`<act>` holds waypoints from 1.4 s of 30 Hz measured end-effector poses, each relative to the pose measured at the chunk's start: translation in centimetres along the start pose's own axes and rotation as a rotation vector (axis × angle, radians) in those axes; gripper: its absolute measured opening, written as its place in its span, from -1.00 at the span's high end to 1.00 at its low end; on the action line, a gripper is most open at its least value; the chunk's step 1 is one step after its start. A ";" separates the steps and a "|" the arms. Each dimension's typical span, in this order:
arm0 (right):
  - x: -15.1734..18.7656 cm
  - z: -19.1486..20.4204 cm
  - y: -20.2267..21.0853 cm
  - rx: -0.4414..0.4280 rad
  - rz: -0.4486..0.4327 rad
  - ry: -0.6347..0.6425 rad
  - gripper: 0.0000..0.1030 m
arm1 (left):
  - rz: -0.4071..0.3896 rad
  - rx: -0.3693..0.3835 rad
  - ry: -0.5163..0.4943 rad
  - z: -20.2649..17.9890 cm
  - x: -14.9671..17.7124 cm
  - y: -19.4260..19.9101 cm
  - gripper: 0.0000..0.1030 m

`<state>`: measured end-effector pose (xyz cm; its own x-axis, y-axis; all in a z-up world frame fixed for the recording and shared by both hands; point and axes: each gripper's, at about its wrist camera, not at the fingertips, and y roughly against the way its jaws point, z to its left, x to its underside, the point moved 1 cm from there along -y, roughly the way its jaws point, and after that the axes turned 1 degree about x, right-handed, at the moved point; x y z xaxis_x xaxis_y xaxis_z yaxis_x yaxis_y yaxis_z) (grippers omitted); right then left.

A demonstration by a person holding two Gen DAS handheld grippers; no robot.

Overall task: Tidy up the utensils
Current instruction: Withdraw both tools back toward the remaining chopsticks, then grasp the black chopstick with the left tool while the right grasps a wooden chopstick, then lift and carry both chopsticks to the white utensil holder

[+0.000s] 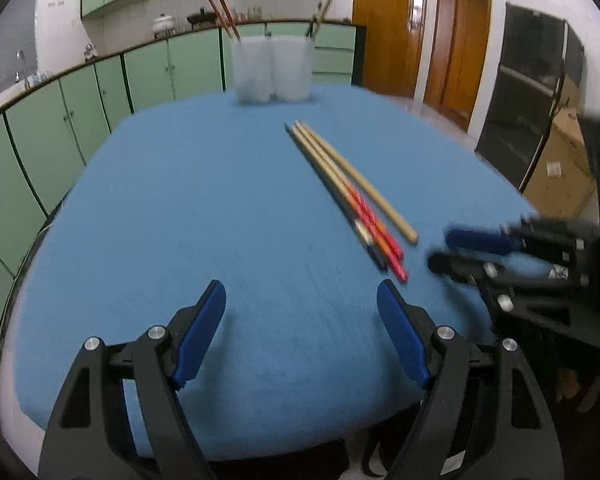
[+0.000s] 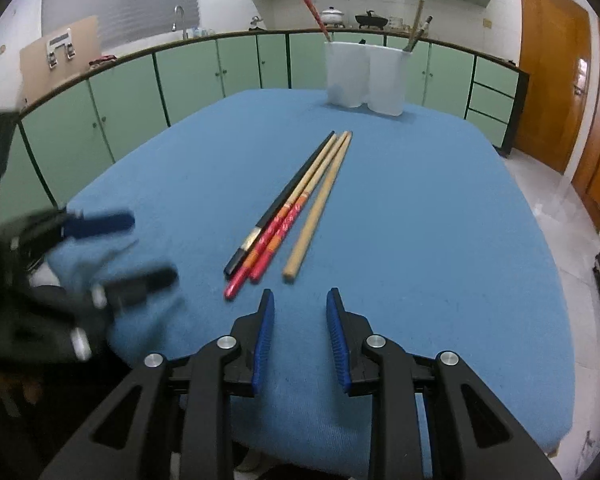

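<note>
Several chopsticks lie side by side on the blue table (image 1: 180,200) (image 2: 440,220): a black one (image 1: 332,196) (image 2: 288,196), two red-handled ones (image 1: 376,228) (image 2: 276,232) and a plain wooden one (image 1: 364,184) (image 2: 320,208). Two white holder cups (image 1: 272,70) (image 2: 366,74) stand at the far edge, with chopsticks in them. My left gripper (image 1: 300,300) is open and empty, near the front edge, left of the chopsticks. My right gripper (image 2: 300,300) is open and empty, just short of the chopsticks' near ends; it also shows blurred in the left wrist view (image 1: 444,248).
Green kitchen cabinets (image 1: 60,120) (image 2: 220,72) run behind the table. Wooden doors (image 1: 420,32) (image 2: 556,80) stand at the right. A cardboard box (image 1: 560,168) sits beside a dark cabinet. My left gripper shows blurred at the left in the right wrist view (image 2: 140,248).
</note>
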<state>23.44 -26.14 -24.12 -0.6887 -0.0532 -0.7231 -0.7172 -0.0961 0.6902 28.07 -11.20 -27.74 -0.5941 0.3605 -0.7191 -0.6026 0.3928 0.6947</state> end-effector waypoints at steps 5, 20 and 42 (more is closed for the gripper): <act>-1.2 -0.3 -1.3 0.004 -0.009 0.002 0.52 | -0.003 -0.012 -0.001 -0.5 -0.1 -1.2 -0.47; 0.5 -5.9 0.0 0.056 -0.021 -0.102 0.87 | -0.072 -0.060 0.048 -2.3 -0.8 -2.9 0.08; -5.2 -6.1 7.3 0.046 -0.157 -0.153 0.87 | -0.158 0.054 0.211 0.7 -6.7 2.5 0.88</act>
<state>22.45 -32.67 -15.53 -0.5737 0.1107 -0.8115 -0.8186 -0.0454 0.5725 30.86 -12.04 -21.20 -0.5960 0.1088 -0.7956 -0.6711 0.4765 0.5679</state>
